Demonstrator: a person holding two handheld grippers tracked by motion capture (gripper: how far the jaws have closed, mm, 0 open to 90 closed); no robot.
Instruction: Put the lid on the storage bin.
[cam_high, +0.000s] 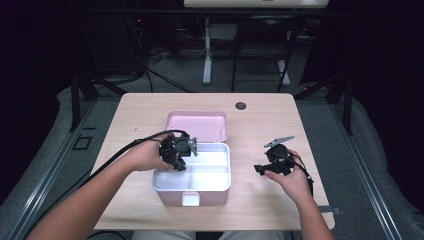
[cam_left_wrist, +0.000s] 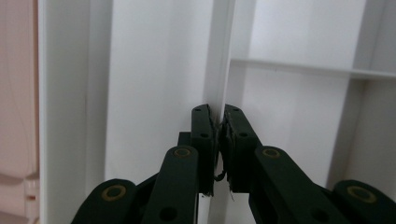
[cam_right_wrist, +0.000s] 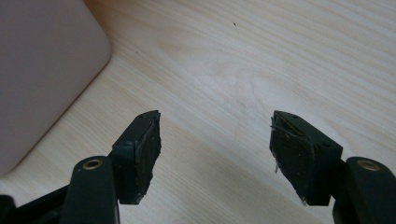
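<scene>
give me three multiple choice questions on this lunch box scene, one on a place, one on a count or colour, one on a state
1. Where does the pink plastic lid lie?
A. on the table behind the box
B. on the floor
C. in the right gripper

2. How many compartments does the white inner tray of the pink rectangular lunch box show?
A. one
B. three
C. six

3. How do the fingers of the right gripper stand?
A. clamped on the lid
C. gripping a spoon
B. apart over bare wood

Answers:
1 A, the high view shows the lid flat on the light wooden table just beyond the box.
2 B, its dividers mark off three sections.
3 B, the right gripper view shows a wide gap with nothing between them.
</scene>
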